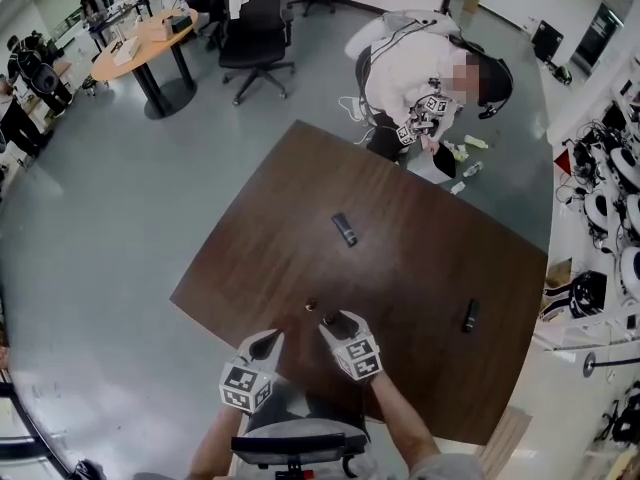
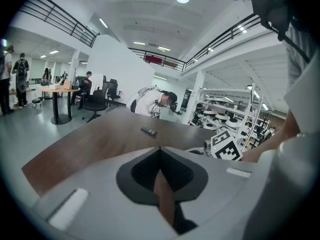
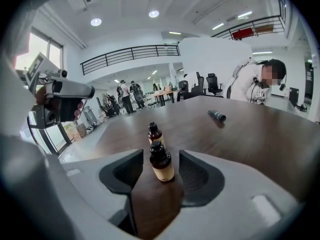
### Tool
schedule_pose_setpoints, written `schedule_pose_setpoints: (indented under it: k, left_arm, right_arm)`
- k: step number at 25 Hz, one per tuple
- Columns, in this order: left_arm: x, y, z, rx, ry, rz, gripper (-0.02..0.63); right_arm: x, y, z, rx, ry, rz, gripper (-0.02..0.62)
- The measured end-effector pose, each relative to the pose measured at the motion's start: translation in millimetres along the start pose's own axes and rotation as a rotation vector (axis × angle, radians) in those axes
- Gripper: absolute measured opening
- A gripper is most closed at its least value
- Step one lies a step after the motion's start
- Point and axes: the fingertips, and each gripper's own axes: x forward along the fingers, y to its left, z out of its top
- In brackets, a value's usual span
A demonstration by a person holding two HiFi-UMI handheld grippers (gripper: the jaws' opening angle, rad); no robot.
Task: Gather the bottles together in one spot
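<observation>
On the brown table (image 1: 400, 268), a small amber bottle with a black cap (image 3: 161, 162) stands upright between the jaws of my right gripper (image 3: 161, 156). The jaws are open, with a gap on each side of the bottle. A second amber bottle (image 3: 154, 132) stands just beyond it, seen small in the head view (image 1: 311, 306). A dark bottle (image 1: 344, 229) lies mid-table. Another dark bottle (image 1: 470, 315) lies near the right edge. My right gripper (image 1: 338, 322) is at the near edge. My left gripper (image 1: 268, 342) sits beside it, its jaws shut and empty (image 2: 160, 151).
A person in a white jacket (image 1: 415, 73) bends over at the table's far corner. Office chairs (image 1: 256, 38) and a round table (image 1: 140, 48) stand on the grey floor beyond. Shelves of equipment (image 1: 610, 208) line the right side.
</observation>
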Motion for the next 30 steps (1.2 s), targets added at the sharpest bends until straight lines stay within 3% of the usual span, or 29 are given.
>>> schedule_pose_setpoints:
  k: [8,15,19,22,30]
  left_arm:
    - [9.1,-17.3,3.1,0.015,-0.002,-0.044,0.002]
    - [18.9,-36.6,3.4,0.025,-0.002,-0.08,0.002]
    - [24.1,-49.0,5.2,0.037,-0.008,-0.096,0.002]
    - [28.1,-60.1,6.1,0.048,-0.012,-0.11,0.002]
    - [42.8,-97.2,1.5,0.083,0.005,-0.178,0.002]
  right_arm:
    - [-35.1,-7.5,1.9,0.063,-0.055,-0.05,0.215]
    - [-68.8,-23.2,6.1,0.101,-0.103,-0.13,0.134]
    - [-87.8,-36.2,9.0,0.101,-0.131,-0.189,0.038]
    - [-103.2,-45.7,11.1,0.116,-0.159,-0.221,0.004]
    - [-166.5,-95.8,-2.2,0.205,-0.221,-0.379,0.002]
